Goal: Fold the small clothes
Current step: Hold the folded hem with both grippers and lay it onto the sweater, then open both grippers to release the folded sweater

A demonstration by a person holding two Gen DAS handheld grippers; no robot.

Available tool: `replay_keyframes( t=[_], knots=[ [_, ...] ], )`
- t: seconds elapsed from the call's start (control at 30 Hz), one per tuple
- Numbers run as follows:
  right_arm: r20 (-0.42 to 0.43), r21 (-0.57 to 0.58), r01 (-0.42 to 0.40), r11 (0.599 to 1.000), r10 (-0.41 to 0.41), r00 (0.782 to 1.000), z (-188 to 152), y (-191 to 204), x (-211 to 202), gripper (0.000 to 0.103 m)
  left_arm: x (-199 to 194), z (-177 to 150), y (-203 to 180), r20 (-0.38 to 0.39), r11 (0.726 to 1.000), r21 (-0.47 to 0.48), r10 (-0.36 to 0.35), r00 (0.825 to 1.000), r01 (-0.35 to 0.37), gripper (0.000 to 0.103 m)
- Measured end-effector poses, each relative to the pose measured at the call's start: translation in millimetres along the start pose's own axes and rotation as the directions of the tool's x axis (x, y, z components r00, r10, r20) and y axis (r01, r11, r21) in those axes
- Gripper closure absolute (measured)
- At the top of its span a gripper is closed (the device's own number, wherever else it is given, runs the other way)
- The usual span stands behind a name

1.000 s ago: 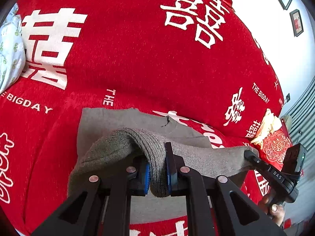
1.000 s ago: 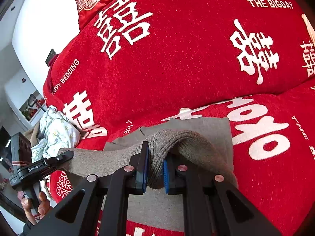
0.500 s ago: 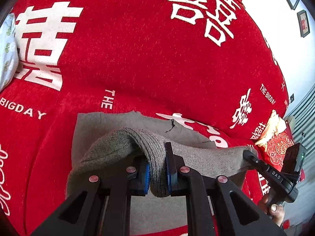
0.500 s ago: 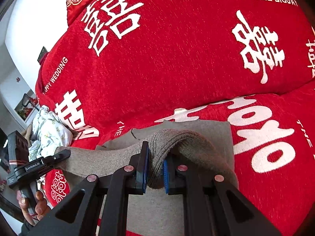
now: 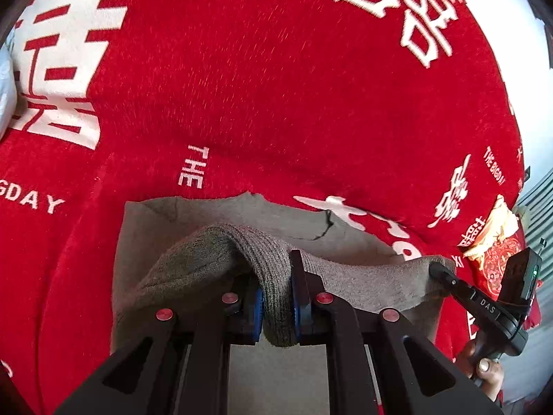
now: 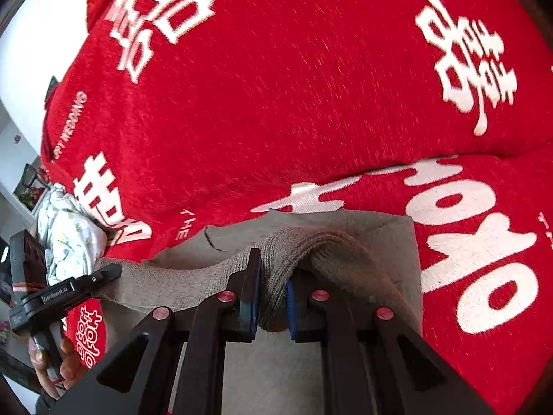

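Left wrist view
Left gripper (image 5: pixel 276 306): clenched on the knit hem of a grey garment (image 5: pixel 363 285)
Garment: hem lifted, rest flat on the red cover (image 5: pixel 276 103)
Right gripper (image 5: pixel 436 270): nipped the hem's far corner

Right wrist view
Right gripper (image 6: pixel 271 302): clenched on the same hem of the garment (image 6: pixel 380 242)
Left gripper (image 6: pixel 112 271): pinched the other corner

Handling: likely light, soft, limp; sags between grips, so hold at the hem corners
Change: cover print loomed larger, both grippers had sunk forward, grips unchanged

Grey knit garment (image 5: pixel 207 263), hem lifted, half-folded
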State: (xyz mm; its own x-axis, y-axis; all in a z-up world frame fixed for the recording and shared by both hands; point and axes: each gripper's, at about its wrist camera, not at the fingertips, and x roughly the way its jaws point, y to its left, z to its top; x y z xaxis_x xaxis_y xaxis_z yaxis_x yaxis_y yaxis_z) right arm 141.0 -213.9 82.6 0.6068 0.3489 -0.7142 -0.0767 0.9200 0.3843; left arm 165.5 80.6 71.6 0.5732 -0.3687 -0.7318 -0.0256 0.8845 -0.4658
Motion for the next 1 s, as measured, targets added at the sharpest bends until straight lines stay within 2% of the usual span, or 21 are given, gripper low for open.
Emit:
replay_keyframes(
  t=[0.17,0.27,0.33,0.4,0.47,0.5,0.53,0.6,0.77,0.83,0.87,0.93,1.0],
  knots=[
    [-0.059,0.041,0.029,0.999,-0.027,0.998,-1,-14,36,0.089,34,4,14,-0.068,1.000,-0.018,0.024,0.997,-0.025,0.089],
    [-0.080,0.040,0.047,0.998,-0.044,0.996,-2,-18,48,0.089,51,3,28,-0.128,0.999,-0.052,0.008,0.992,-0.015,0.089],
    [-0.091,0.043,0.049,0.998,-0.045,0.995,-3,-20,54,0.086,59,4,38,-0.154,0.997,-0.082,-0.001,0.988,-0.011,0.072],
    [-0.107,0.058,0.053,0.997,-0.047,0.993,-3,-23,60,0.085,64,3,45,-0.165,0.992,-0.124,-0.035,0.986,0.015,0.021],
    [-0.128,0.076,0.047,0.996,-0.037,0.991,-2,-25,65,0.077,64,2,54,-0.136,0.980,-0.189,-0.086,0.987,0.059,0.019],
    [-0.131,0.079,0.054,0.995,-0.044,0.990,-1,-25,66,0.067,64,3,55,-0.139,0.978,-0.199,-0.094,0.986,0.065,0.019],
    [-0.127,0.079,0.066,0.995,-0.056,0.990,-1,-25,66,0.052,64,5,56,-0.144,0.977,-0.202,-0.099,0.985,0.069,0.019],
    [-0.099,0.083,0.060,0.995,-0.051,0.994,2,-25,57,0.034,58,7,57,-0.143,0.974,-0.213,-0.111,0.984,0.079,0.019],
    [0.006,0.058,0.076,0.995,-0.077,0.997,12,-20,23,0.030,23,10,62,-0.057,0.966,-0.216,-0.157,0.986,0.141,0.019],
    [-0.001,0.021,0.062,0.998,-0.062,0.998,13,-12,21,0.029,22,8,56,-0.062,0.965,-0.194,-0.193,0.979,0.178,0.019],
    [-0.019,0.000,0.058,0.998,-0.058,0.998,12,-7,24,0.029,28,7,46,-0.097,0.971,-0.158,-0.193,0.976,0.177,0.019],
    [-0.044,-0.027,0.067,0.997,-0.068,0.997,8,2,34,0.029,40,6,32,-0.144,0.984,-0.097,-0.162,0.976,0.149,0.019],
    [-0.070,-0.040,0.070,0.997,-0.072,0.995,5,7,47,0.029,55,8,23,-0.166,0.996,-0.044,-0.086,0.982,0.080,0.019]
  ],
)
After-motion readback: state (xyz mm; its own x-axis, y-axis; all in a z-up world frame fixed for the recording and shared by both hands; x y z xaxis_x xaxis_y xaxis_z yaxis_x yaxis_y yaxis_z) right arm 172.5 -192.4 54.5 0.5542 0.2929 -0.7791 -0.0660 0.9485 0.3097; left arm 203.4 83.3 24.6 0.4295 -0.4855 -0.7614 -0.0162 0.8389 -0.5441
